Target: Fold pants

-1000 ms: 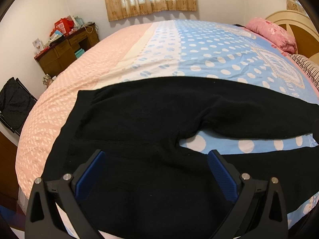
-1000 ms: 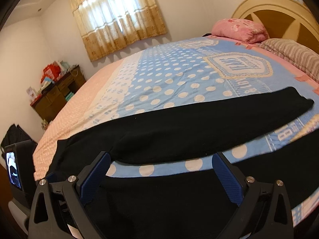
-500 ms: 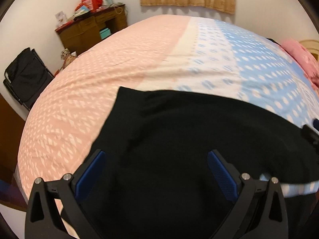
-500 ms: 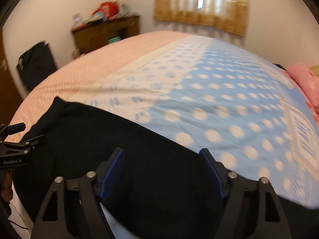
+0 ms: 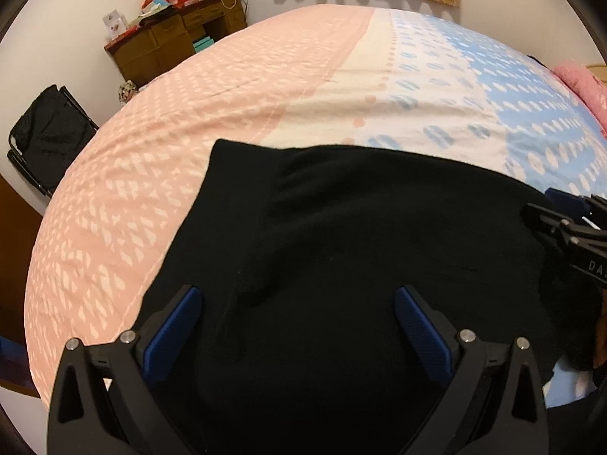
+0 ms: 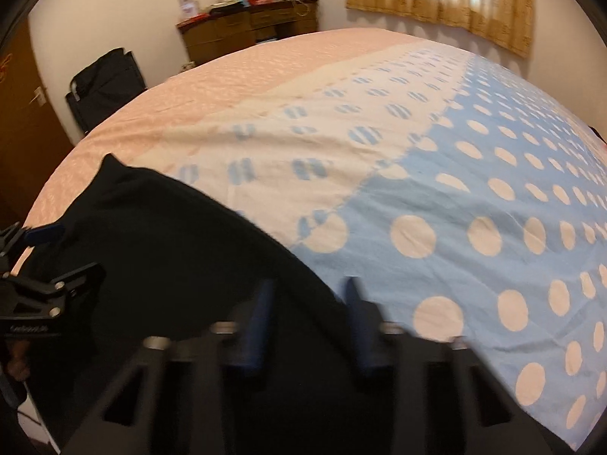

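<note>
Black pants [image 5: 341, 246] lie spread on the bed's near edge, their top corner toward the pink side. My left gripper [image 5: 299, 299] hangs open just over the dark cloth, blue pads wide apart with nothing pinched. In the right wrist view the pants [image 6: 170, 246] fill the lower left. My right gripper [image 6: 309, 288] is blurred and its jaws are closing, with the pants' far edge running between them and a gap still showing. Each gripper shows in the other's view: the right gripper [image 5: 550, 204] at the right edge, the left gripper [image 6: 72, 252] at the left edge.
The bed cover [image 5: 227, 94] is pink on the left, cream in the middle, blue with dots on the right [image 6: 474, 197]. A cluttered wooden dresser [image 5: 170, 41] and a black folding chair [image 5: 49, 132] stand past the bed's far-left corner. A pink pillow [image 5: 580, 79] lies far right.
Both grippers swung left along the pants toward the waist end and sank a little. The right gripper's jaws went from wide open to nearly together; the left stayed open.
</note>
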A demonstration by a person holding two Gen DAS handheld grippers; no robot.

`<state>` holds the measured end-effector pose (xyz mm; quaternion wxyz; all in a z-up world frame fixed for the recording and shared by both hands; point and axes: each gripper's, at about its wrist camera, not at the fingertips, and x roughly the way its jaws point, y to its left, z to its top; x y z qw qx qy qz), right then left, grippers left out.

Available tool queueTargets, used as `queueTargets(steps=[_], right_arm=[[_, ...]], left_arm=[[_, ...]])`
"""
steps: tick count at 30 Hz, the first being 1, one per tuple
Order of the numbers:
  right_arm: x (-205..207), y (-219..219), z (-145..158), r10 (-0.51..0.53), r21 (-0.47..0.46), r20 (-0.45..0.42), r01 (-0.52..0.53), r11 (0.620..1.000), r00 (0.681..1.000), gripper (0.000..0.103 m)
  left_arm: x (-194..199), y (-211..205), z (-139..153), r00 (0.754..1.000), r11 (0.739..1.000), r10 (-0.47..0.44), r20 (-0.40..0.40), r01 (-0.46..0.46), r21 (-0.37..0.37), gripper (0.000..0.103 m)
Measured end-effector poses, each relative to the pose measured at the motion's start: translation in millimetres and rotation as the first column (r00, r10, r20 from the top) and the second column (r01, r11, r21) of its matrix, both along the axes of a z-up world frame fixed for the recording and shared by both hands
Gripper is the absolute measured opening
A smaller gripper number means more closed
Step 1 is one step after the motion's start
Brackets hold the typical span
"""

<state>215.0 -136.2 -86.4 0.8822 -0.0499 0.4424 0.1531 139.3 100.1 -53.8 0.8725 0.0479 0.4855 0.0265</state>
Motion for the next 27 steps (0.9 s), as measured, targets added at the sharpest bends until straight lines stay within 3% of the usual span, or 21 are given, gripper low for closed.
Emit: queueTargets(steps=[1,6,10,13,18,21,27], right_arm=[[-2,1,2,0.002,-0.002,-0.002,-0.002,1.0,1.0,0.007],[-37,10,37,0.024,-0.012,0.105,-0.023,1.0,0.994,0.006],[-93,32,66,0.095,-0.057,0.197,-0.085,0.995,0.976,0.006],[-134,48,70,0.139,-0.085,0.235,-0.122,0.989,0.962,0.006],[-197,85,39,0.2,-0.159,0.254,-0.163,0.974,0.946,0.006],[-221,97,16,0.196,-0.148,0.244,-0.163,0.975,0.95,0.005],[-241,117,-13,0.19,-0.251,0.289,-0.118,0.961,0.938,0.004]], left_arm=[[0,0,0,1.0,1.0,0.0,0.003,0.0,-0.001,0.103],[0,10,7,1.0,0.999,-0.007,-0.016,0.006,-0.039,0.103],[-14,28,22,1.0,0.993,0.005,-0.009,-0.006,-0.116,0.103],[-27,38,34,1.0,0.991,0.001,0.025,0.002,-0.134,0.103],[-39,46,58,0.997,0.987,-0.005,0.075,0.017,-0.158,0.103],[-41,42,71,0.996,0.979,-0.031,0.086,0.048,-0.197,0.103],[-23,26,67,0.998,0.969,-0.06,0.021,0.063,-0.24,0.103]])
